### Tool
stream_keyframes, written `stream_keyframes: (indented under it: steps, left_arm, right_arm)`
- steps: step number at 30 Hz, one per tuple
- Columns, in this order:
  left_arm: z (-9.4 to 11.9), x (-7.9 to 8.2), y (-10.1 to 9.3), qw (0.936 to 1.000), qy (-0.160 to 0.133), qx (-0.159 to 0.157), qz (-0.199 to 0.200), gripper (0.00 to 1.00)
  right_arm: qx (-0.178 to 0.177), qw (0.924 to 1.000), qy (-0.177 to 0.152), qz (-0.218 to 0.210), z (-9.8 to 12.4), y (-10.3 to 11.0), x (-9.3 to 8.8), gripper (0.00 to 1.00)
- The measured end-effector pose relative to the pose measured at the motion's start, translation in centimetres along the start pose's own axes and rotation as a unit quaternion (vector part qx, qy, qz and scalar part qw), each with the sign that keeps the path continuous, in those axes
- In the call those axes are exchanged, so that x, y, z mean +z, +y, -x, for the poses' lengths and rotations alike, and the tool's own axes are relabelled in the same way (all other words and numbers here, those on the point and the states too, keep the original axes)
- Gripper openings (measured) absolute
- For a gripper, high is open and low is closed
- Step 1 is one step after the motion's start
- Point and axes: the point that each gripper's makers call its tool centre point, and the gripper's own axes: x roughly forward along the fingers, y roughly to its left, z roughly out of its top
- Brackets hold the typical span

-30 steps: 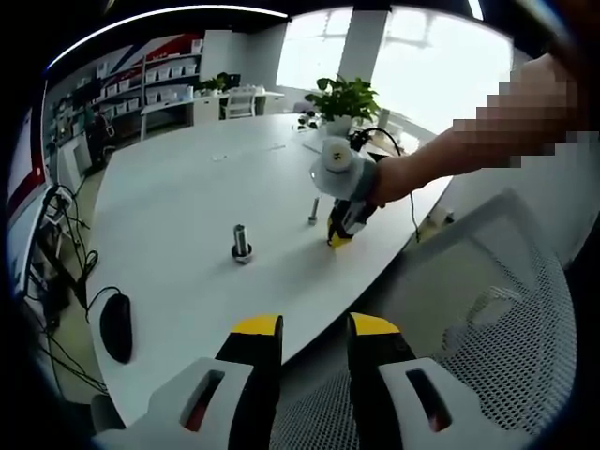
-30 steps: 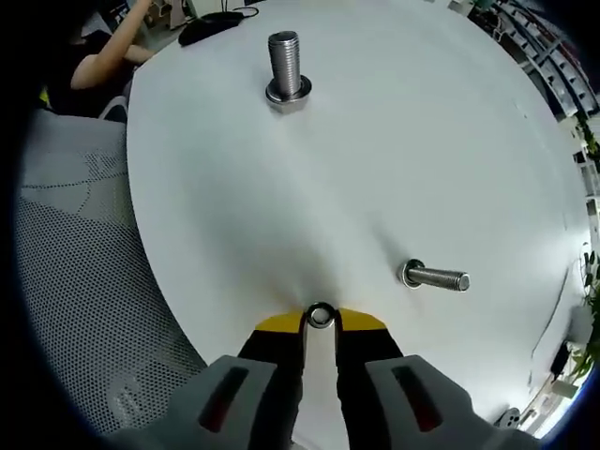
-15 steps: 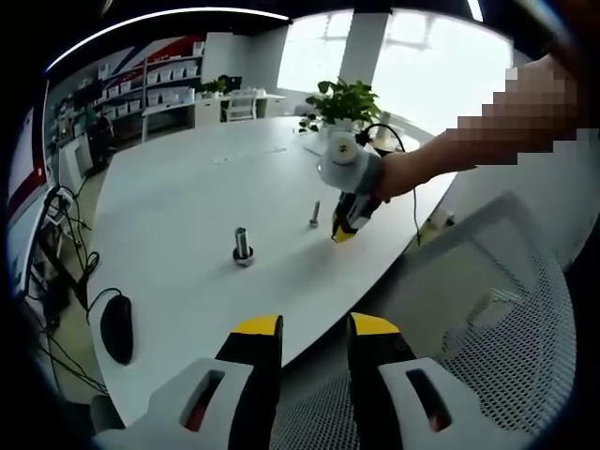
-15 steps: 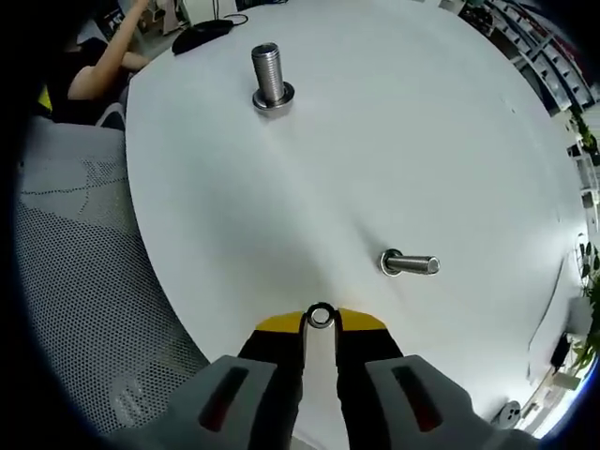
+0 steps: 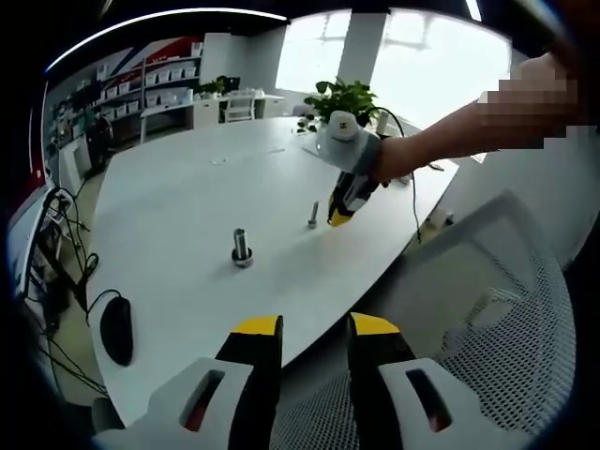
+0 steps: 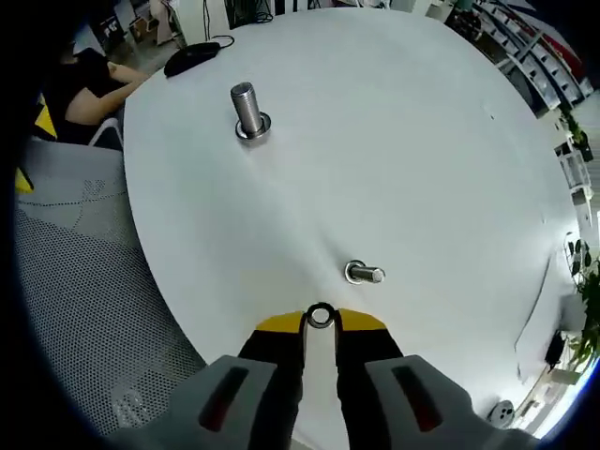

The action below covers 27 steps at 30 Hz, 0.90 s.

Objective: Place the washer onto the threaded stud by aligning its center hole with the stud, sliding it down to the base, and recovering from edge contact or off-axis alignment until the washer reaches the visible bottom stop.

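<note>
The right gripper (image 6: 320, 320) pinched the washer (image 6: 321, 316) between its yellow tips, above the table (image 6: 412, 141) and just short of the small stud (image 6: 363, 274) — near the table's edge. A bigger stud (image 6: 248, 111) stood upright further along that edge. The left gripper (image 5: 314, 327) hung off the table edge, jaws apart, nothing between them — a mouse (image 5: 116, 327) lay near the corner.

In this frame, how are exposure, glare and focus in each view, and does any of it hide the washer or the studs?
Left gripper view: windows behind the plant are blown out; the two studs are small but readable. Right gripper view: even light, soft shadows on the white table, strong fisheye curvature at its edge; the washer in the right gripper is sharp, as is the nearer stud.
</note>
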Motion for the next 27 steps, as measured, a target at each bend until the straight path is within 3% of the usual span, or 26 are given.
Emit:
stream_keyframes:
  steps: [12, 27]
  left_arm:
    - [0.0, 0.1, 0.0, 1.0000, -0.001, 0.002, 0.002, 0.25]
    - [0.0, 0.1, 0.0, 1.0000, -0.001, 0.003, 0.002, 0.25]
  right_arm:
    - [-0.011, 0.9997, -0.018, 0.008, 0.9, -1.8, 1.9, 0.13]
    - [-0.019, 0.9992, -0.023, 0.028, 1.6, -2.3, 2.2, 0.13]
